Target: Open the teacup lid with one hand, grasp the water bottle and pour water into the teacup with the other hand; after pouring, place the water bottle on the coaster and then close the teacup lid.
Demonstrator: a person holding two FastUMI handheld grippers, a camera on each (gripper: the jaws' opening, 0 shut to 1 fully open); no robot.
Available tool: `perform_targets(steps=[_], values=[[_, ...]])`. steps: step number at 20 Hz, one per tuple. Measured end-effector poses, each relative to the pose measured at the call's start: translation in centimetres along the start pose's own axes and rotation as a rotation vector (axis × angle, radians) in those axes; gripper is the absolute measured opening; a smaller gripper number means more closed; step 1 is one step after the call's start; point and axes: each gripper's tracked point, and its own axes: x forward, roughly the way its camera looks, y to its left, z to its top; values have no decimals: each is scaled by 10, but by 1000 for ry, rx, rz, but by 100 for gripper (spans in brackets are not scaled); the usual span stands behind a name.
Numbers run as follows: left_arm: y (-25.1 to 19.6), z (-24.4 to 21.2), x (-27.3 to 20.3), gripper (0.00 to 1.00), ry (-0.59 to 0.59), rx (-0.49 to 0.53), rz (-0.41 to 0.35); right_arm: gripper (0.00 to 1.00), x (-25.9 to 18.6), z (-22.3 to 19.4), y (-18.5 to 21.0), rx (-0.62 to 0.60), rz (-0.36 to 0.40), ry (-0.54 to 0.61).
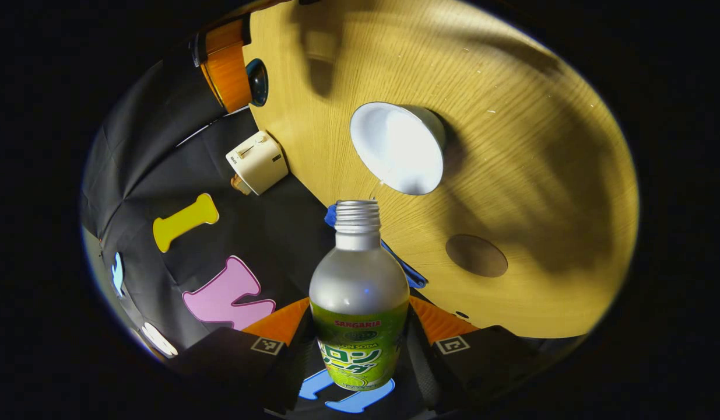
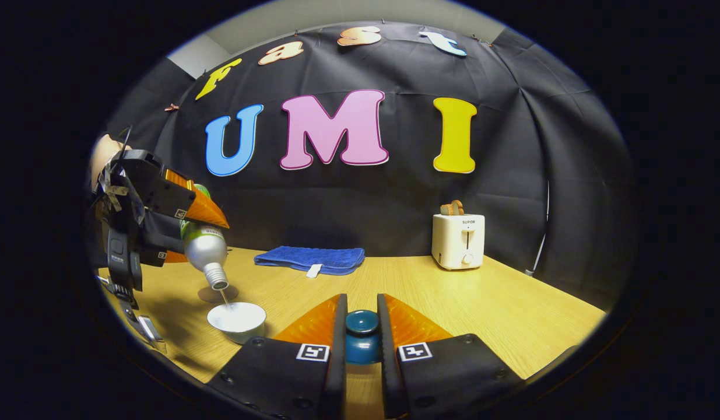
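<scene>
My left gripper is shut on the water bottle, a frosted bottle with a green label and no cap. The bottle is tipped mouth-down toward the white teacup. In the right gripper view the same bottle hangs tilted over the teacup, and a thin stream of water runs from its mouth into the cup. The round brown coaster lies on the table beside the cup, also seen as the coaster behind the cup. My right gripper is shut on the dark blue teacup lid, held off the cup to its right.
A folded blue towel lies at the back of the wooden table. A white toaster stands at the back right. The black cloth wall closes off the far side. A hand holds the left gripper.
</scene>
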Motion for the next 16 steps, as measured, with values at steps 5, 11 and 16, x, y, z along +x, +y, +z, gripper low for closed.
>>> perform_targets(steps=[5,11,16], values=[[4,-1,-2,79,4,16,12,28,0,-1,0,0,0,0],[6,0,-4,79,0,34,15,28,0,-1,0,0,0,-1],[11,2,-7,79,-3,28,33,28,0,-1,0,0,0,-1]])
